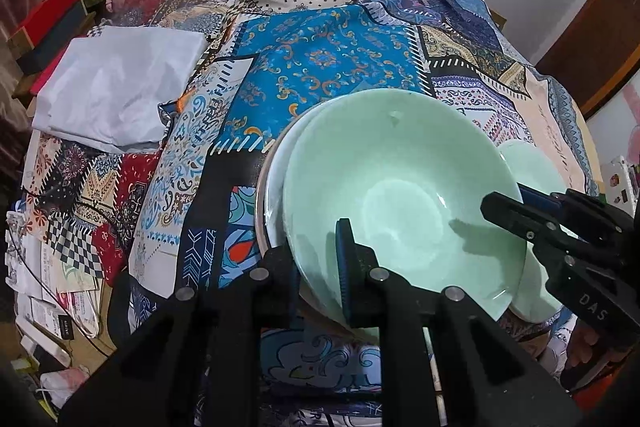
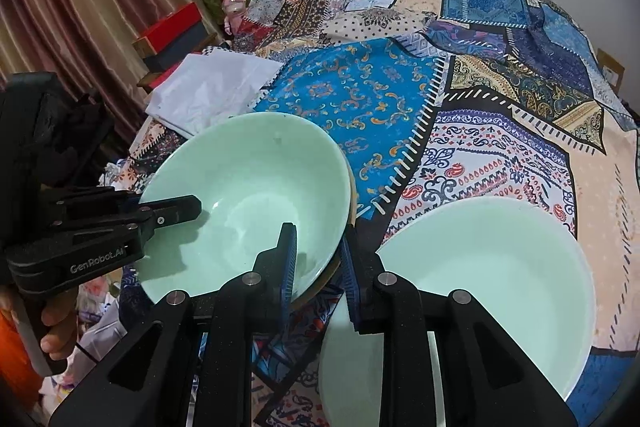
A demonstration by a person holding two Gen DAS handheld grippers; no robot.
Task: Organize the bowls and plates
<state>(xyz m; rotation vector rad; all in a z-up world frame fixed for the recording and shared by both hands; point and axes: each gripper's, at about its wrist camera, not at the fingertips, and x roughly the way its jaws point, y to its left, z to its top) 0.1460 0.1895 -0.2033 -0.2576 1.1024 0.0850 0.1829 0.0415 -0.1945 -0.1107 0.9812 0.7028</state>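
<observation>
Right wrist view: green bowl (image 2: 248,195) nested on stacked dishes, rim between both grippers' narrow jaws.

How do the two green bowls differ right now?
The left bowl is clamped at its rim by both grippers, left and right; the right bowl is untouched. The left bowl sits tilted on a plate; the right bowl rests directly on the cloth. Both are pale green and empty.
</observation>
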